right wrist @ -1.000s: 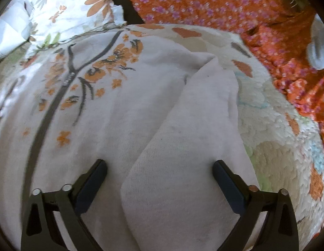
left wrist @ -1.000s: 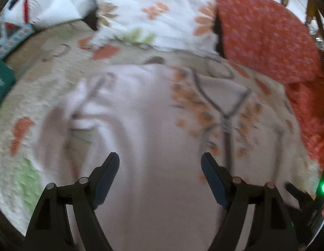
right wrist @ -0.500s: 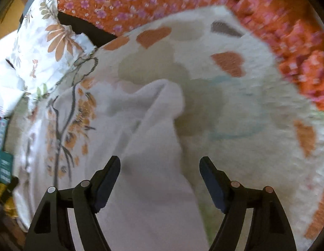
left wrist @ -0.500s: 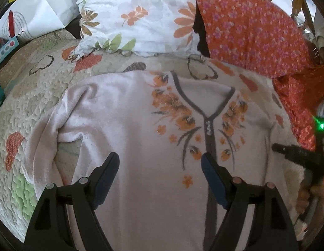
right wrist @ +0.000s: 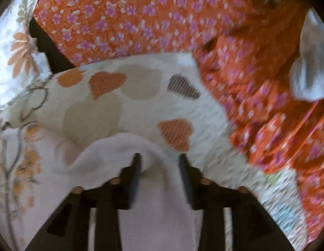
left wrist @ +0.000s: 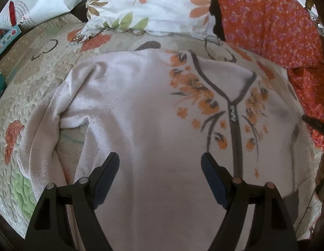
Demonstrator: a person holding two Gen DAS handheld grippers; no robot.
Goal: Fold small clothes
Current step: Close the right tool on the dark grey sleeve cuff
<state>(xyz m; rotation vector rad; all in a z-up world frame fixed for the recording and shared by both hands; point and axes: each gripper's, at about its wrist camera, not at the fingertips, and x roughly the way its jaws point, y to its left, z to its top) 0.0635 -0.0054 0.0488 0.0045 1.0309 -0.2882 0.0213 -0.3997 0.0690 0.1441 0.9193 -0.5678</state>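
Note:
A pale pink top (left wrist: pixel 141 108) with orange flowers and a grey placket lies flat, front up, on the quilted bedspread (left wrist: pixel 32 79). Its left sleeve (left wrist: pixel 42 129) is bunched at the left. My left gripper (left wrist: pixel 159 167) hovers open and empty over the top's lower middle. In the right wrist view my right gripper (right wrist: pixel 159 161) has its fingers (right wrist: pixel 136 167) half closed around the top's right sleeve (right wrist: pixel 124 144) near the shoulder, with a fold of cloth between them. The image there is blurred.
A white floral pillow (left wrist: pixel 149 4) and an orange flowered pillow (left wrist: pixel 266 21) lie beyond the top. Orange flowered cloth (right wrist: pixel 266 104) is heaped to the right, with a grey-white item (right wrist: pixel 310 62) on it. A white paper bag (left wrist: pixel 30 6) is at far left.
My right gripper has moved forward along the right sleeve and narrowed from wide open around its fold. My left gripper has stayed open, moving slightly closer over the top.

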